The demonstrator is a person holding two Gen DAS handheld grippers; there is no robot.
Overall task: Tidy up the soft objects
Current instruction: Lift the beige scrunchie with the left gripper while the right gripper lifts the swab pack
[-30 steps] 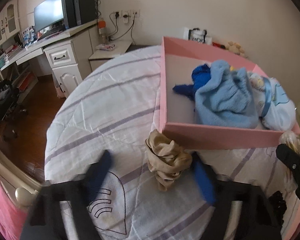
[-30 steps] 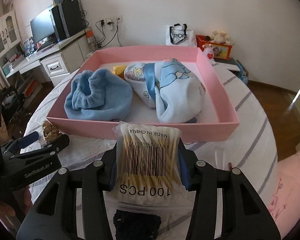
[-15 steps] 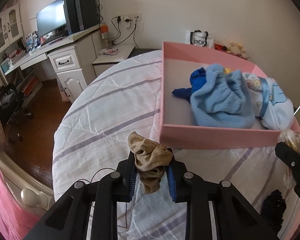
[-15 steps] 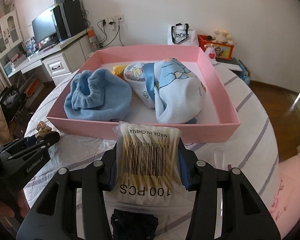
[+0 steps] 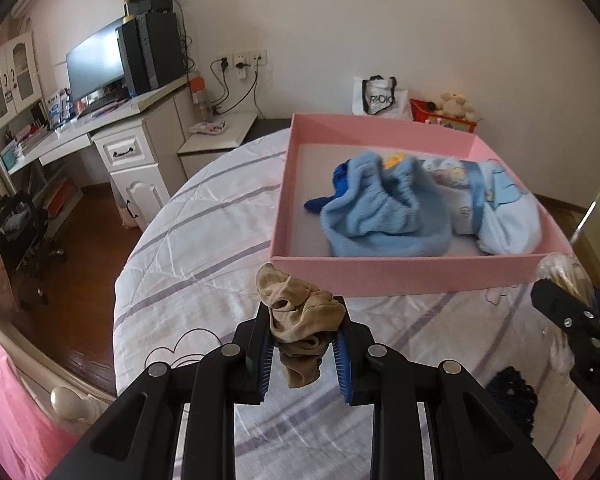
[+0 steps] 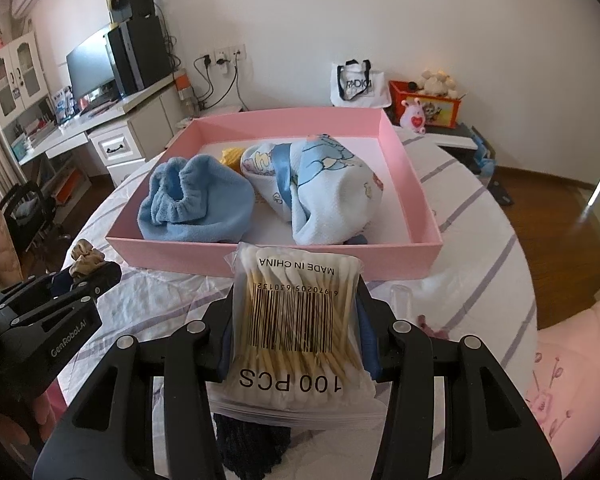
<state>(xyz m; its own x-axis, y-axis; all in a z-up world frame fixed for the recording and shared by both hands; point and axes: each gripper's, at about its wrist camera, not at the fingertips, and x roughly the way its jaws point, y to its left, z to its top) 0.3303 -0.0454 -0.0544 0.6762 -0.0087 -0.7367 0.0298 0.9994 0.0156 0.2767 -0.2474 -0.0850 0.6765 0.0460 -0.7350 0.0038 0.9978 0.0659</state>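
The bed, under a white quilt with purple stripes, carries a pink box that lies ahead of both tools. Inside the box a blue fleece hat lies on the left, touching a pale blue printed cloth bundle on the right. The left hand-held gripper hangs level above the quilt, just short of the box's near wall, its jaws clamped on a crumpled tan stocking whose end dangles below. The right hand-held gripper points at the box from beside it, raised over the quilt, pinching a clear bag of cotton swabs between its pads.
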